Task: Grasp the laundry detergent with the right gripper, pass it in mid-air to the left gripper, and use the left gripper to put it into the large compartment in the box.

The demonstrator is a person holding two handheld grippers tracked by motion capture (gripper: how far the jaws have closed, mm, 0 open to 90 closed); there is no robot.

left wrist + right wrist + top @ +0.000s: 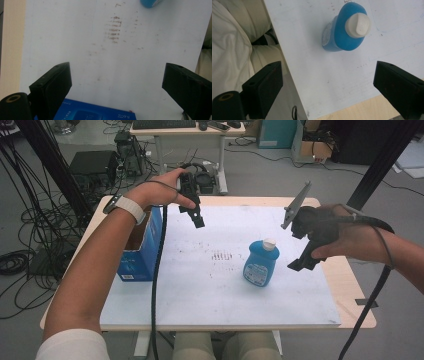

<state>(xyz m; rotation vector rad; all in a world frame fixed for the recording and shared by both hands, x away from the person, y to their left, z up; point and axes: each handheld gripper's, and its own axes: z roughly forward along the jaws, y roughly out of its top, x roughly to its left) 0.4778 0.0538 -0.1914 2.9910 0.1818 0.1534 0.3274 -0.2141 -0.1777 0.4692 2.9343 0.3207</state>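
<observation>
A blue bottle [261,263] with a white cap stands upright on the white board [210,290], right of the middle. My right gripper [300,264] hangs open just to the right of it, tilted down, with nothing between its jaws. In the right gripper view the bottle [345,28] lies ahead and apart from the open right gripper [327,85]. My left gripper [195,218] hovers open over the far left part of the board, beside the blue box [144,245]. In the left gripper view the left gripper [116,85] is open and the box's top edge [95,113] shows below it.
The blue cardboard box stands open-topped at the board's left edge. The wooden table [350,275] shows past the board on the right. Brown smudges [222,255] mark the board's middle. The person's knees [220,345] are at the near edge. Cables and a desk [190,130] lie beyond.
</observation>
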